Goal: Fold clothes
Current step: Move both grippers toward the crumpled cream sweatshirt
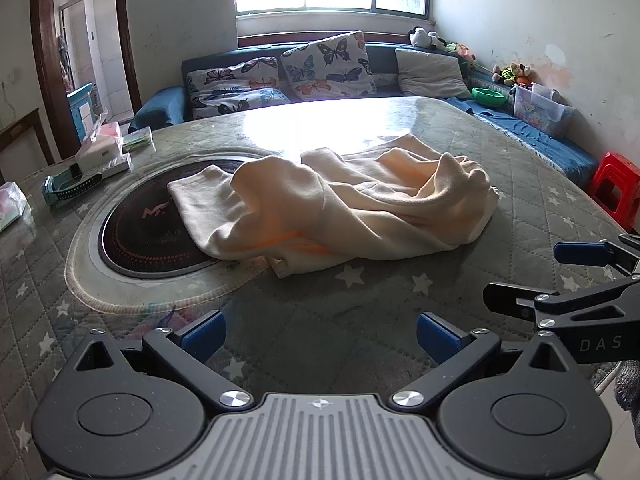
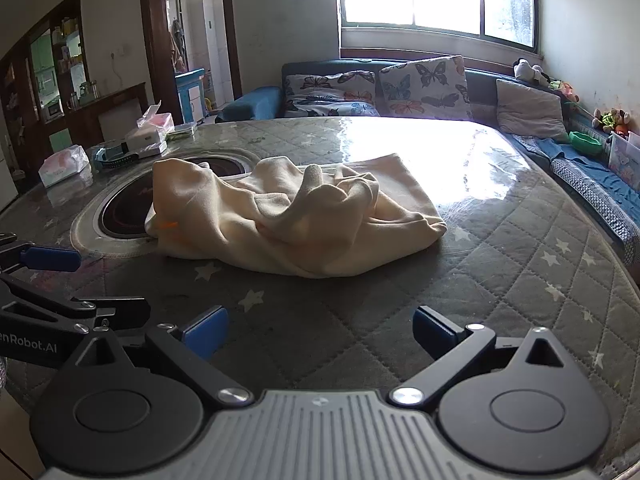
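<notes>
In the left wrist view, the left gripper point(image 1: 320, 336) hangs above the near edge of the table point(image 1: 520, 216), its blue-padded fingers spread wide apart with nothing between them. Ahead of it a cream garment point(image 1: 332, 204) lies crumpled on the quilted grey star-patterned cover, about midway between the near and far edges. Its long axis runs across the table from left to right; the flatter left end overlaps the right rim of the round black cooktop point(image 1: 136, 232) sunk into the table, and the bunched right end rises in a ridge toward the right edge. A thin orange streak shows at its near hem. The right gripper point(image 1: 568, 276) enters from the right edge of the picture, fingers parted, clear of the cloth. Toward the far left corner sit a tissue box point(image 1: 104, 152) and a turquoise watch point(image 1: 68, 188). In the right wrist view, the right gripper point(image 2: 320, 332) is likewise above the near edge with its fingers wide apart and empty. The garment point(image 2: 296, 220) again stretches left to right, its left end humped up over the cooktop's point(image 2: 124, 212) right side, its right end tapering flat toward the glare-lit far right part of the table point(image 2: 500, 264). The left gripper point(image 2: 64, 284) shows at the left edge, well short of the cloth. A sofa point(image 2: 420, 88) with butterfly cushions stands beyond the far edge.
</notes>
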A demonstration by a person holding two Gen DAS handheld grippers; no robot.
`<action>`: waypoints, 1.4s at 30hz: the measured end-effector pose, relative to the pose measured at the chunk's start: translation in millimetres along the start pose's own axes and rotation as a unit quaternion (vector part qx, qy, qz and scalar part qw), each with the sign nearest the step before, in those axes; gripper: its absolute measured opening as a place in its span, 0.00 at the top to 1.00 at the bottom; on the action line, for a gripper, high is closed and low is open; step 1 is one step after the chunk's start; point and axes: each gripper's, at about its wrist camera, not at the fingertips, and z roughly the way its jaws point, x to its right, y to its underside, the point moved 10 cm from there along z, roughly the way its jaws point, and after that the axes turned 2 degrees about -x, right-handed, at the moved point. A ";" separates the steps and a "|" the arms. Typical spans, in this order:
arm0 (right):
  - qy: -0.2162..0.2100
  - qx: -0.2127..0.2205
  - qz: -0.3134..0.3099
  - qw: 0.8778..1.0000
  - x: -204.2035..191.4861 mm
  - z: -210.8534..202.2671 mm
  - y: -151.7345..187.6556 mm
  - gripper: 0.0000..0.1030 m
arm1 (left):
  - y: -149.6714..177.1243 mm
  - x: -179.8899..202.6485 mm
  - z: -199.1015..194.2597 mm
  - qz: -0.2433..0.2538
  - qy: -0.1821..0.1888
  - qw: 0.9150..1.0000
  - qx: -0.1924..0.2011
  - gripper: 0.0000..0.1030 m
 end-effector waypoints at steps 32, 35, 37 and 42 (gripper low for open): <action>-0.002 -0.022 0.000 1.000 0.8 20.2 -0.2 0.00 | 12.3 4.8 22.1 -0.013 -0.002 0.999 -0.044 0.00; -0.002 -0.023 0.000 1.000 1.2 22.8 -1.8 0.00 | 11.5 3.9 24.4 -0.014 -0.002 0.999 -0.046 0.00; -0.002 -0.024 0.001 1.000 1.5 24.6 -2.9 0.00 | 11.0 3.4 25.8 -0.014 -0.002 0.999 -0.048 0.00; -0.002 -0.027 0.002 1.000 2.3 29.0 -5.6 0.00 | 8.4 1.9 29.3 -0.015 -0.003 0.999 -0.051 0.00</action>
